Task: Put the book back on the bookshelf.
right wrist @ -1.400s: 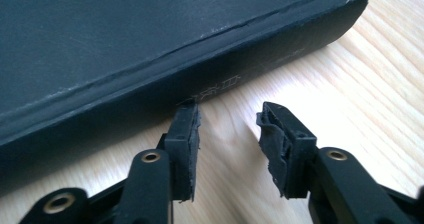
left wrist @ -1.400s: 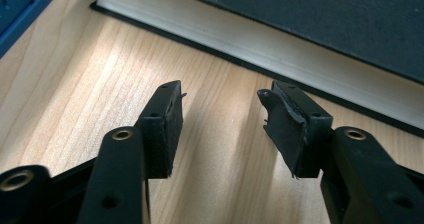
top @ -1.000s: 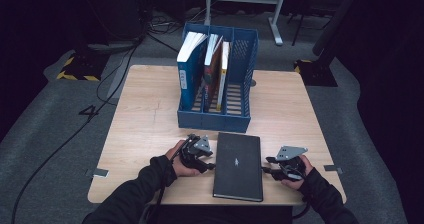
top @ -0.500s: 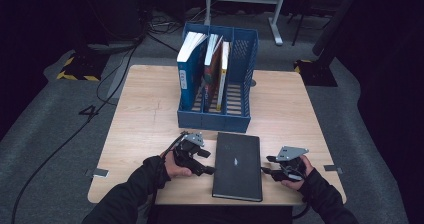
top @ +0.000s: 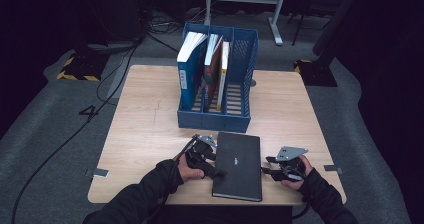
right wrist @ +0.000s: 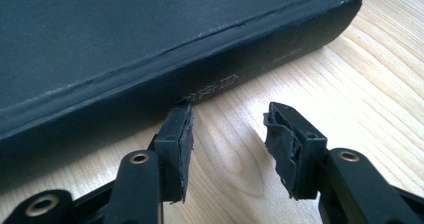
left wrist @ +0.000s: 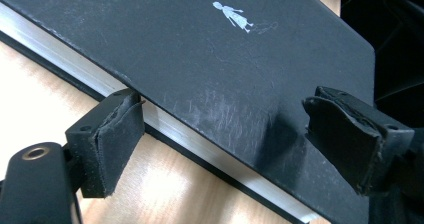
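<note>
A black hardcover book (top: 239, 164) lies flat near the table's front edge. My left gripper (top: 216, 170) is at its left side. In the left gripper view the book (left wrist: 240, 69) shows its page edge, and my left gripper (left wrist: 235, 139) straddles that edge. One pad (left wrist: 120, 139) is beside the pages, the other (left wrist: 345, 139) over the cover, neither pressing. These jaws have just been opening. My right gripper (top: 267, 165) faces the spine from the right. In the right gripper view my right gripper (right wrist: 227, 134) stands part open before the book (right wrist: 150, 49); its jaws just closed slightly, with nothing between them.
A blue file rack (top: 215, 118) stands on the wooden table (top: 145, 129) just behind the book. It holds a blue book (top: 189, 74) and two thinner ones upright. Grey floor, cables and a metal stand lie beyond the table.
My left gripper's jaws have spread wider and it has shifted slightly right, onto the book's left edge. The right gripper and the book have stayed where they were.
</note>
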### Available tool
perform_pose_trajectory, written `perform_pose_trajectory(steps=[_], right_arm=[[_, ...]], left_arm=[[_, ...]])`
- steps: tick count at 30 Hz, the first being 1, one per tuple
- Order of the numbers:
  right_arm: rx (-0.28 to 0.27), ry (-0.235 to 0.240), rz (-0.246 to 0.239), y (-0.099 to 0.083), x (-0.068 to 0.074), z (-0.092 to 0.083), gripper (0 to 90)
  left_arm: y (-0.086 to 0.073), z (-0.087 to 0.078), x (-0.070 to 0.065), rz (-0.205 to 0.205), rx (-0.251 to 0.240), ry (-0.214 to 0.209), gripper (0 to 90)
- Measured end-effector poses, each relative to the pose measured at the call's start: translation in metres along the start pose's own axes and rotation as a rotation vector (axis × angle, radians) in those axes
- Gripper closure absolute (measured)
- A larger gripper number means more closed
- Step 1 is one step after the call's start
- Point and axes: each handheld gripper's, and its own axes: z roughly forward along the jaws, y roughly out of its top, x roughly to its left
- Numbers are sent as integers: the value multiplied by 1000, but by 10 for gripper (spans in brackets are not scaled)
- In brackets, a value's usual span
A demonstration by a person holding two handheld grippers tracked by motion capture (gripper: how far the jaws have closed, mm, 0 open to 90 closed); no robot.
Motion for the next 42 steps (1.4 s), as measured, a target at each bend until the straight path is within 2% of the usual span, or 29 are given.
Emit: perform_pose_trajectory(steps=[3,4,5,6,7,9,19,22,29,32,35,37,42], right_arm=[[-4,7,1,0,0,1,538],[-6,9,4,0,0,1,538],[-6,9,4,0,0,1,538],[-5,8,3,0,0,1,538],[-4,5,1,1,0,1,538],[-3,3,-3,1,0,1,538],[-8,8,1,1,0,2,538],[-9,12,3,1,-1,2,537],[-16,9,15,-1,-1,2,535],[-17,3,14,-1,-1,1,531],[-19,1,14,-2,-1,1,526],[-19,-5,16,-2,-1,1,520],[-21,-5,16,-3,-2,1,519]], left_arm=[[2,0,2,0,-1,16,161],[3,0,3,-15,-8,35,176],[3,0,3,-15,-8,35,214],[4,1,7,-42,-13,44,214],[6,1,9,-47,-16,35,205],[8,2,9,-30,0,37,196],[17,0,12,-10,32,57,220],[17,-2,11,-12,23,65,253],[18,-6,2,31,-10,108,270],[18,-6,0,51,-28,140,306],[18,-8,-1,53,-49,146,336],[20,-9,-3,55,-46,155,340],[22,-10,0,46,-60,140,353]])
